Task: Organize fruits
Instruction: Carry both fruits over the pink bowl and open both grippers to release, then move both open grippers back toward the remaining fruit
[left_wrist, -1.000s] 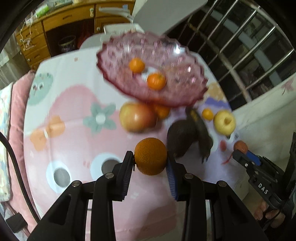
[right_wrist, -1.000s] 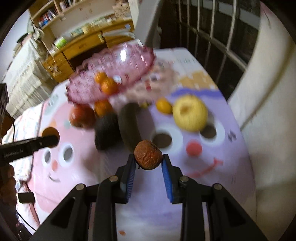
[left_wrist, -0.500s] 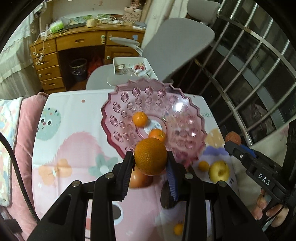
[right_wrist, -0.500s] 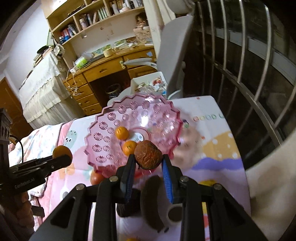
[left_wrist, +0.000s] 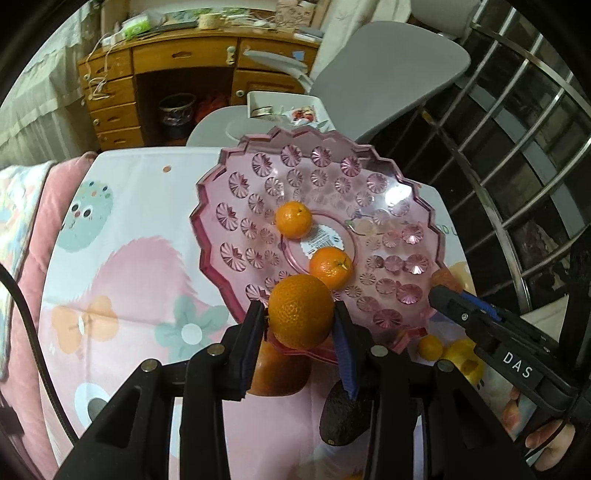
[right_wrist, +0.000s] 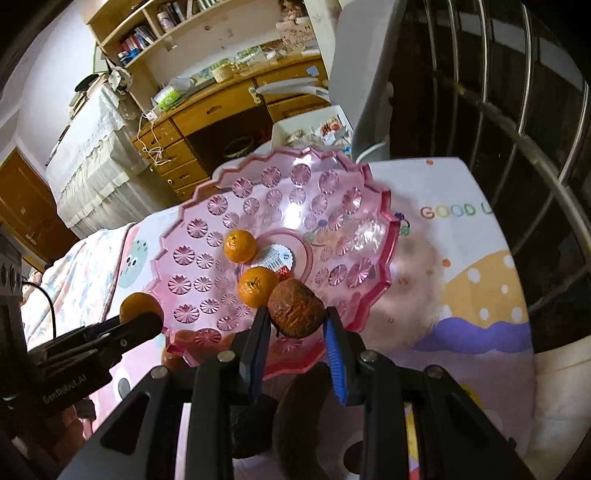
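Observation:
A pink glass plate (left_wrist: 369, 184) (right_wrist: 369, 258) stands on the cartoon-print table and holds two small mandarins (left_wrist: 293, 219) (left_wrist: 330, 267). My left gripper (left_wrist: 299, 310) hangs over the plate's near rim with a large orange (left_wrist: 301, 312) between its jaws. The jaws are opening, and the pads still touch the orange. My right gripper (right_wrist: 295, 314) hovers over the near rim too, jaws opening around a wrinkled brown fruit (right_wrist: 294, 308) that still sits against the pads. Each gripper shows in the other's view: the right gripper (left_wrist: 443, 291) at the right, the left gripper (right_wrist: 140, 321) at the left.
Under the plate's near edge lie a red apple (left_wrist: 277, 373), a dark avocado (left_wrist: 343, 413), a yellow apple (left_wrist: 461, 356) and a small mandarin (left_wrist: 430, 347). A grey chair (left_wrist: 388, 74) and a wooden desk (left_wrist: 184, 59) stand behind the table. Metal window bars (left_wrist: 517, 147) run along the right.
Both grippers have carried their fruit from over the loose fruit on the table forward to the plate's near rim. The orange and the brown fruit sit the same between the jaws.

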